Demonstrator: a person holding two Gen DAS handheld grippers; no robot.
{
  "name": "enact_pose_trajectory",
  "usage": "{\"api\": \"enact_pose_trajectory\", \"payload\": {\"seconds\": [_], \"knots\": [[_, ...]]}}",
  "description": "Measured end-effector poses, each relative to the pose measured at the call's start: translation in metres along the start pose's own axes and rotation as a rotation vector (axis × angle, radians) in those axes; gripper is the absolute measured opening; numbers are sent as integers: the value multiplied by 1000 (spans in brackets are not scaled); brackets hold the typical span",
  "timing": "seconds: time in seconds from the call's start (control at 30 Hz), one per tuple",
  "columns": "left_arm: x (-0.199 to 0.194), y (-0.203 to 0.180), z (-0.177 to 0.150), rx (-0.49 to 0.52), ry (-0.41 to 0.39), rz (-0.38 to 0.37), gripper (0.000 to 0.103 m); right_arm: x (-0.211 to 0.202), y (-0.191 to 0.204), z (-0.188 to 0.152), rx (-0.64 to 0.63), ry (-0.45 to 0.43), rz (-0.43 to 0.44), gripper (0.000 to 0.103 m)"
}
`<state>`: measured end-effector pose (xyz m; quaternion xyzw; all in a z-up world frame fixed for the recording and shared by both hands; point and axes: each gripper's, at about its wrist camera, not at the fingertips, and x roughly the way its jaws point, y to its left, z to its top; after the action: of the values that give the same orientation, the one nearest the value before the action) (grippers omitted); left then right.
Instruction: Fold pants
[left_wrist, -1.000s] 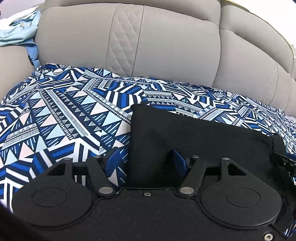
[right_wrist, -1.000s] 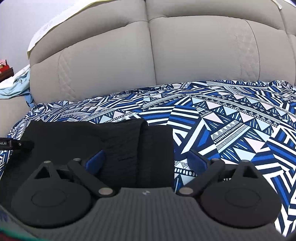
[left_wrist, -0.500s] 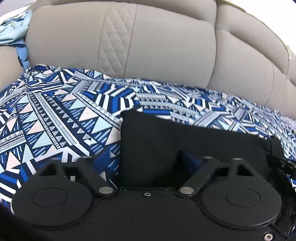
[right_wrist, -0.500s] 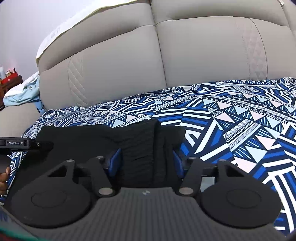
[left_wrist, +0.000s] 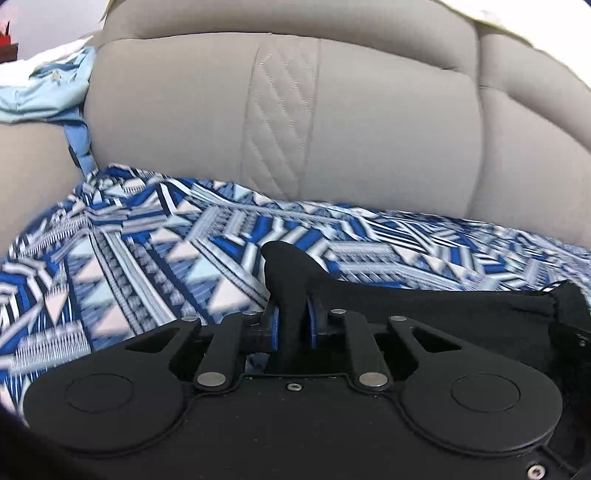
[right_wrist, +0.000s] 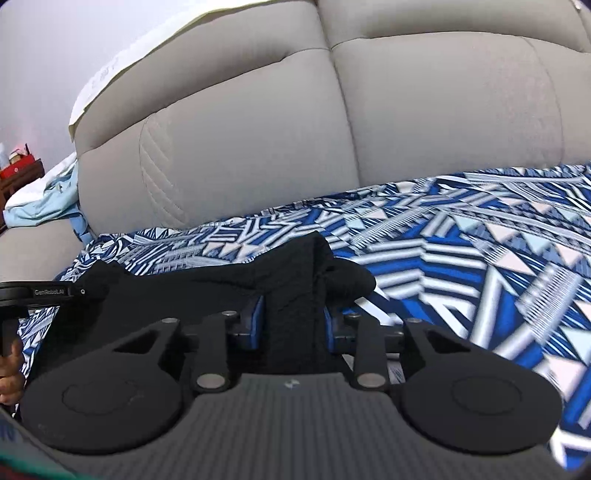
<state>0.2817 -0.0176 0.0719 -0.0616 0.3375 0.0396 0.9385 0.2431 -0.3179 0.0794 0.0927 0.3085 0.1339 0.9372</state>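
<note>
— Both grippers have closed since a second ago?
— Yes. Left gripper (left_wrist: 291, 325) pinches the black pants' (left_wrist: 424, 306) left edge; right gripper (right_wrist: 293, 325) clamps their bunched right end.
— Where are they?
— Raised over the patterned blue cover (right_wrist: 461, 258), near the grey sofa back (left_wrist: 369, 129).

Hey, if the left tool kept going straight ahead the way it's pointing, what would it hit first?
Past the pants already pinched in the left tool, probably the patterned sheet, then the backrest; depth is unclear.
</note>
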Motion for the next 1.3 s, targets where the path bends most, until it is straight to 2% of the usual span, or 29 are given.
{"api": "enact_pose_trajectory", "payload": {"seconds": [0.13, 0.27, 0.47, 0.5, 0.57, 0.67, 0.73, 0.8, 0.83, 0.93, 1.17, 1.3], "knots": [[29, 2, 22, 24, -1, 71, 16, 33, 18, 16, -37, 4, -25, 37], [53, 0, 29, 44, -13, 138, 20, 59, 26, 23, -52, -2, -60, 45], [57, 0, 27, 57, -32, 151, 22, 64, 15, 23, -4, -1, -36, 49], [57, 0, 27, 54, -35, 150, 24, 63, 15, 23, -4, -2, -39, 54], [56, -1, 25, 57, -41, 170, 30, 64, 17, 22, -8, -3, -61, 63], [52, -8, 23, 79, -46, 229, 44, 65, 18, 23, -4, -7, -84, 71], [49, -12, 22, 92, -35, 253, 54, 61, 17, 23, 4, -16, -86, 81], [39, -11, 19, 77, -5, 233, 60, 50, 18, 21, 15, -40, -101, 84], [30, -8, 16, 57, -1, 213, 66, 39, 18, 17, 18, -62, -97, 84], [-2, -2, -1, 20, -6, 124, 81, 5, 22, 0, -3, -125, -104, 87], [-71, 1, -47, 53, -54, 50, 86, -62, 35, -40, 41, -206, -148, 95], [-105, 5, -78, 32, -55, 5, 92, -85, 54, -66, -8, -239, -179, 102]]}}
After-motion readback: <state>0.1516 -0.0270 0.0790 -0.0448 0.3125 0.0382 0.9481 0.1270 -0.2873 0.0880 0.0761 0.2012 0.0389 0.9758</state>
